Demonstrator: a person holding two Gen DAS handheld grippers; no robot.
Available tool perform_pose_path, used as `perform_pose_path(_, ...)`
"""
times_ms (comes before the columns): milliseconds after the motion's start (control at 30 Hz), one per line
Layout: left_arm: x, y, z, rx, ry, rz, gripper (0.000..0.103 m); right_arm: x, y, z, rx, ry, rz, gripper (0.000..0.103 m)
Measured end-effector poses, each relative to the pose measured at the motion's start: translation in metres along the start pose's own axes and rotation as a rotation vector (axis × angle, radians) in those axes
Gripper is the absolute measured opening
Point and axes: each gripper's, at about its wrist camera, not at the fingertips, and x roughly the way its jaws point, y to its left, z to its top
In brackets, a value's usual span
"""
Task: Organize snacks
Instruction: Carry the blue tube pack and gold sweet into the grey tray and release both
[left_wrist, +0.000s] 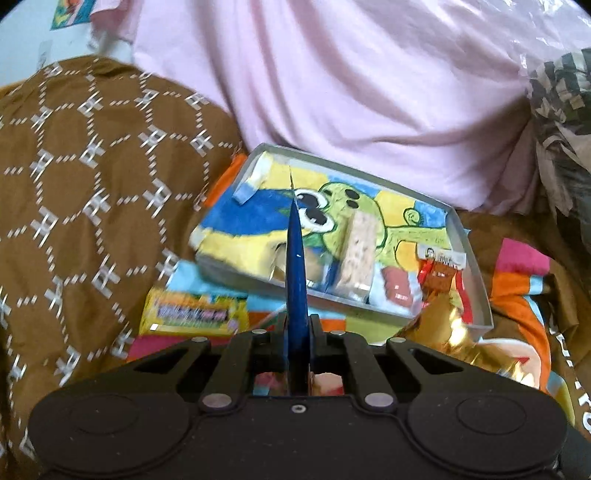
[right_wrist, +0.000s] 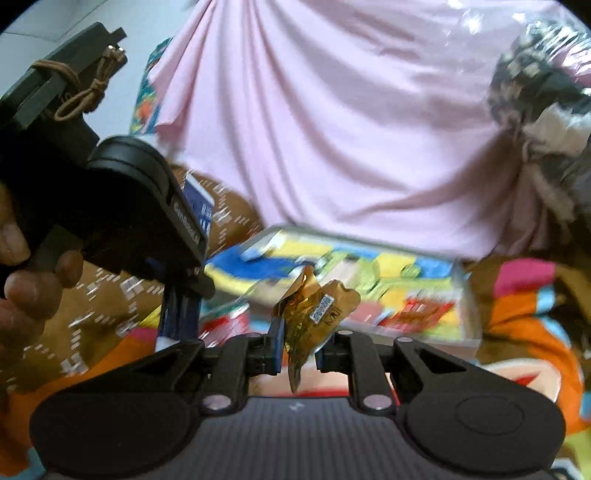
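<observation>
My left gripper (left_wrist: 300, 322) is shut on a thin blue snack packet (left_wrist: 295, 266), which I see edge-on, raised in front of the box. In the right wrist view the same gripper (right_wrist: 181, 295) stands at the left with the blue packet (right_wrist: 198, 206) sticking out above and below it. My right gripper (right_wrist: 298, 343) is shut on a crumpled gold wrapper (right_wrist: 317, 314), which also shows as gold foil (left_wrist: 443, 328) beside the box's near corner. A shallow grey-rimmed box (left_wrist: 476, 273) with a green cartoon lining holds a beige bar (left_wrist: 358, 254), a red snack (left_wrist: 397, 288) and a brown-red packet (left_wrist: 439, 273).
A yellow snack packet (left_wrist: 195, 314) lies on the colourful blanket (left_wrist: 521, 295), left of the box. Brown patterned cloth (left_wrist: 92, 177) rises on the left, pink cloth (left_wrist: 351, 92) stands behind the box. A plastic-wrapped bundle (left_wrist: 561, 110) is at the right. A hand (right_wrist: 22, 280) grips the left tool.
</observation>
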Motion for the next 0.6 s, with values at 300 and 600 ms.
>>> perform_pose_path(300,0.034,-0.025,0.050,-0.019,-0.046,-0.013,0.010,0.042,-0.044,0.007,0.116,-0.044,-0.041,0.018)
perform_pose_path(600,0.067,-0.042,0.080,-0.039,-0.103,-0.034,0.010,0.064,-0.075,-0.001,0.184,-0.018,-0.043,0.018)
